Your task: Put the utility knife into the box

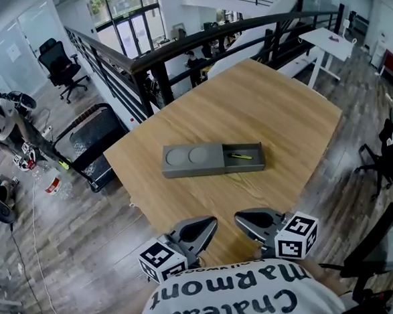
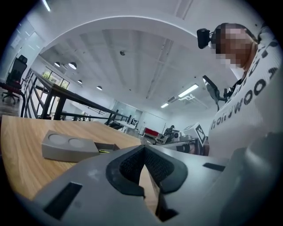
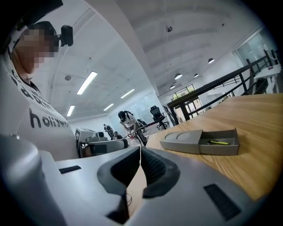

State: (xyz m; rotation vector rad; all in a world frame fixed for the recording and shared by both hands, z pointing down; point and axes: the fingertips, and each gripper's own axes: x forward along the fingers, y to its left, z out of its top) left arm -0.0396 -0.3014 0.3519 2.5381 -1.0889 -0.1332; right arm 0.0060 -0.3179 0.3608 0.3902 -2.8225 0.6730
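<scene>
A grey box (image 1: 193, 160) lies in the middle of the wooden table (image 1: 259, 95), its drawer (image 1: 249, 163) slid out to the right. A slim yellow-green utility knife (image 1: 239, 156) rests inside the drawer. Both grippers hover at the table's near edge, close to the person's chest and well short of the box. The left gripper (image 1: 212, 221) is shut with nothing in it, and so is the right gripper (image 1: 238, 217). The left gripper view has the box (image 2: 68, 145) and knife (image 2: 104, 151) beyond its touching jaws (image 2: 144, 148). The right gripper view shows the box (image 3: 183, 140), the knife (image 3: 219, 142) and its closed tips (image 3: 140, 148).
The table is angled, with corners at the far right (image 1: 341, 114) and left (image 1: 105, 152). A black railing (image 1: 195, 42) runs behind it. An office chair (image 1: 61, 62) and a black crate (image 1: 91, 137) stand on the floor at left, a white desk (image 1: 329, 43) at the back right.
</scene>
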